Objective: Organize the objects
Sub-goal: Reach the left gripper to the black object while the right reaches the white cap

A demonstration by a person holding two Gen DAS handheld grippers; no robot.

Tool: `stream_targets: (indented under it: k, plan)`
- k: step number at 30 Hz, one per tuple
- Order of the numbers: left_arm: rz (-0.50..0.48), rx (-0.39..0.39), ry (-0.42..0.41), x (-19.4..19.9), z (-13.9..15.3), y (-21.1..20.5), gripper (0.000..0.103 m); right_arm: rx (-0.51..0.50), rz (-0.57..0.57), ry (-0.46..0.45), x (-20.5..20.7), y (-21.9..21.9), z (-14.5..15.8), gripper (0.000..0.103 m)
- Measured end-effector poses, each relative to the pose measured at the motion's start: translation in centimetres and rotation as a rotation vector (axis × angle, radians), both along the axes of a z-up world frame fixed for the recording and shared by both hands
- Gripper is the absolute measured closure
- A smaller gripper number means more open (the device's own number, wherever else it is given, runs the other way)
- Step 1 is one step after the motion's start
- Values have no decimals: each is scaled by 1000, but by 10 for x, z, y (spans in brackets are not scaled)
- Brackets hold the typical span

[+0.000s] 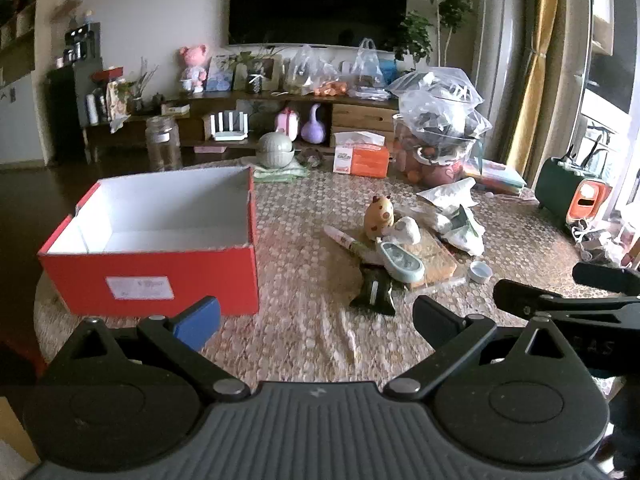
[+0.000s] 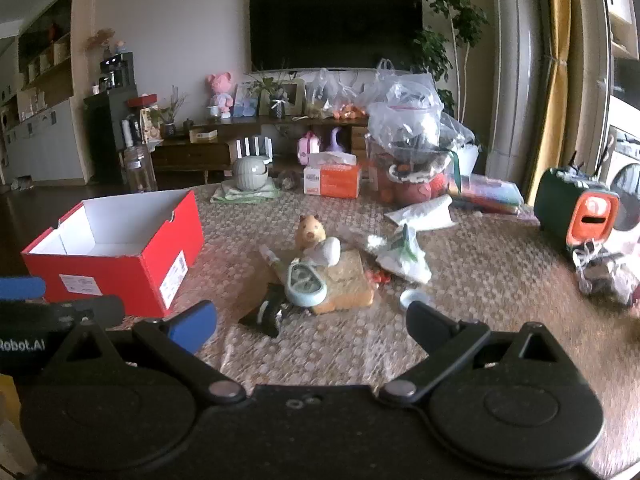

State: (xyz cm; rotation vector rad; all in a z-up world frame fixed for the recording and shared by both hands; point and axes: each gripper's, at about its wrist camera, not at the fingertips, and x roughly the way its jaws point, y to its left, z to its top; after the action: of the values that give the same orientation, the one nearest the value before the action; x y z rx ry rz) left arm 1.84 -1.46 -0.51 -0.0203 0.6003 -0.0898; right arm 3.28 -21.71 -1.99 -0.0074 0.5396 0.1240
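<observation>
An open, empty red shoebox [image 1: 152, 280] [image 2: 132, 276] stands on the left of the woven mat. A pile of small objects lies mid-mat: a tan bear figure [image 1: 379, 211] [image 2: 309, 232], a white lump [image 1: 408, 230] [image 2: 327, 251], a pale blue oval dish [image 1: 402, 262] [image 2: 306, 282], a black pouch [image 1: 374, 292] [image 2: 266, 312], a tube [image 1: 344, 240] and a small white cup [image 1: 479, 271] [image 2: 414, 298]. My left gripper [image 1: 316, 316] is open and empty, short of the pile. My right gripper [image 2: 312, 324] is open and empty, just before the black pouch.
A wooden board [image 2: 346, 284] lies under the pile. White crumpled bags [image 2: 404, 256], an orange tissue box [image 1: 362, 160] [image 2: 332, 180], a grey lidded pot [image 1: 276, 150], a bag-filled basket [image 1: 440, 136] and a green case [image 2: 572, 208] ring the mat.
</observation>
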Motion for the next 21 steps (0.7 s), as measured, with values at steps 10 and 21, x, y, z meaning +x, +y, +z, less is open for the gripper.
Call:
stream_targets:
  k: [10, 21]
  plan:
    - [-54, 47, 35, 57, -24, -29, 0, -61, -48, 41, 51, -47, -20, 2]
    - [-119, 67, 160, 132, -85, -65, 0, -83, -48, 133, 125, -78, -76, 3]
